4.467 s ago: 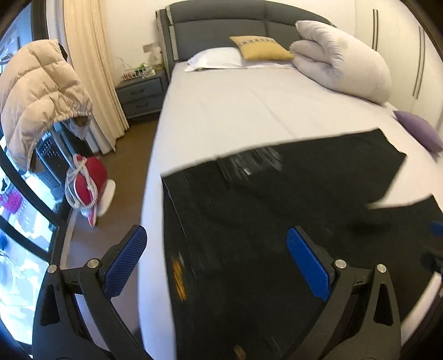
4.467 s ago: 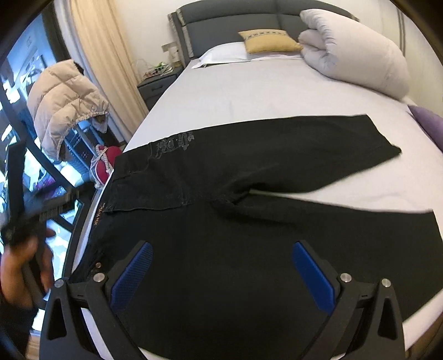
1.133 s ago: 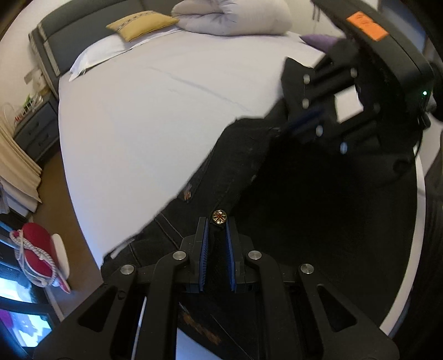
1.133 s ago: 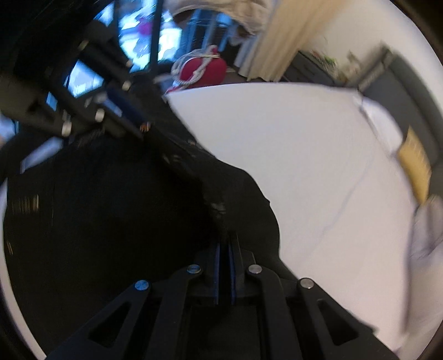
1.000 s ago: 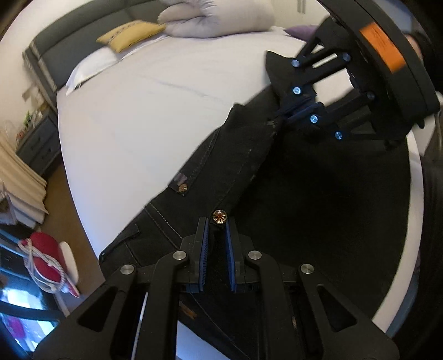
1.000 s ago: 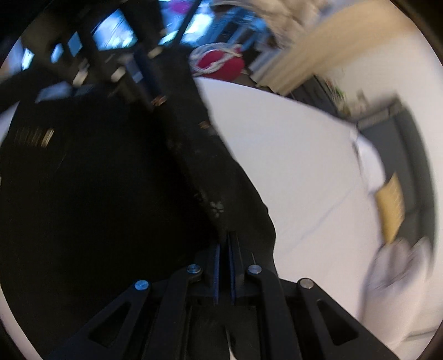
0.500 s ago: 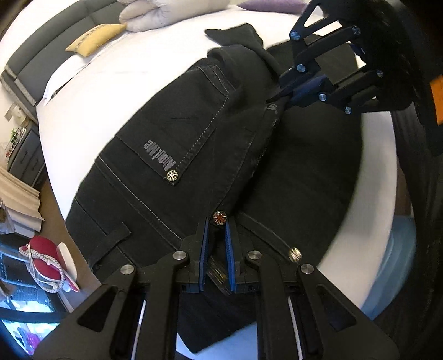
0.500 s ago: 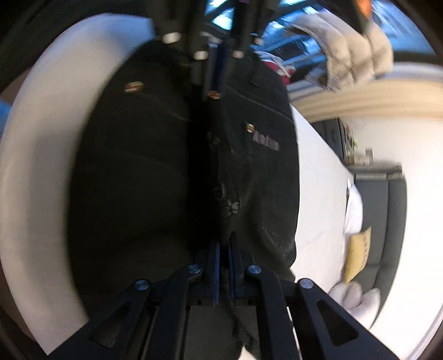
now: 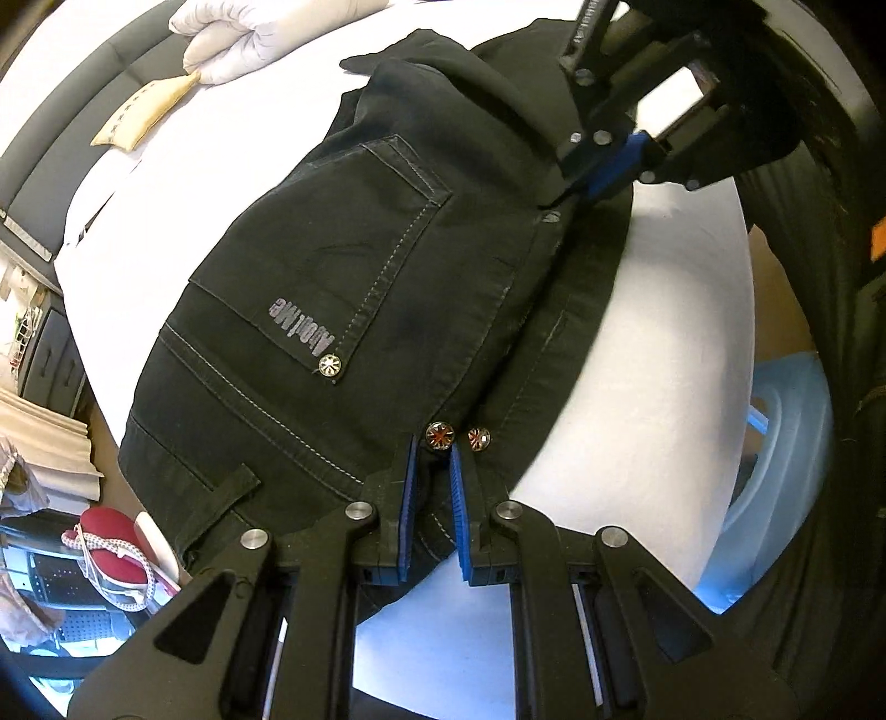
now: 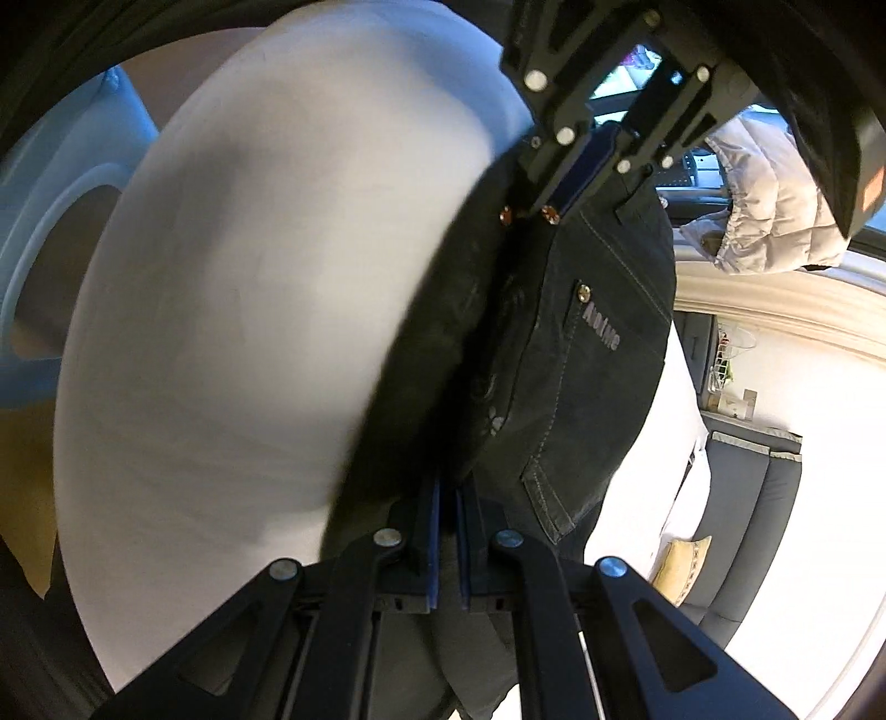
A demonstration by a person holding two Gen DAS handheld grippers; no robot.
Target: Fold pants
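Black pants (image 9: 343, 266) lie on the white bed (image 9: 664, 360), folded lengthwise with a back pocket and its grey lettering facing up. My left gripper (image 9: 432, 459) is shut on the waistband end, right behind two metal buttons, near the bed's edge. My right gripper (image 9: 565, 191) is shut on the doubled edge further along the pants. In the right wrist view the right gripper (image 10: 449, 490) pinches the dark fabric (image 10: 581, 376), and the left gripper (image 10: 545, 202) clamps the waistband at the far end. The legs beyond are mostly hidden.
A white duvet (image 9: 249, 39) and a yellow cushion (image 9: 138, 116) lie at the head of the bed. A light blue object (image 9: 775, 443) stands on the floor past the bed's edge. A red item (image 9: 105, 531) lies on the floor; a puffy jacket (image 10: 764, 210) hangs nearby.
Both grippers, earlier open above the flat pants, now grip them. In the last second they carried one half over the other and sank toward the near bed edge, leaving the back pocket up.
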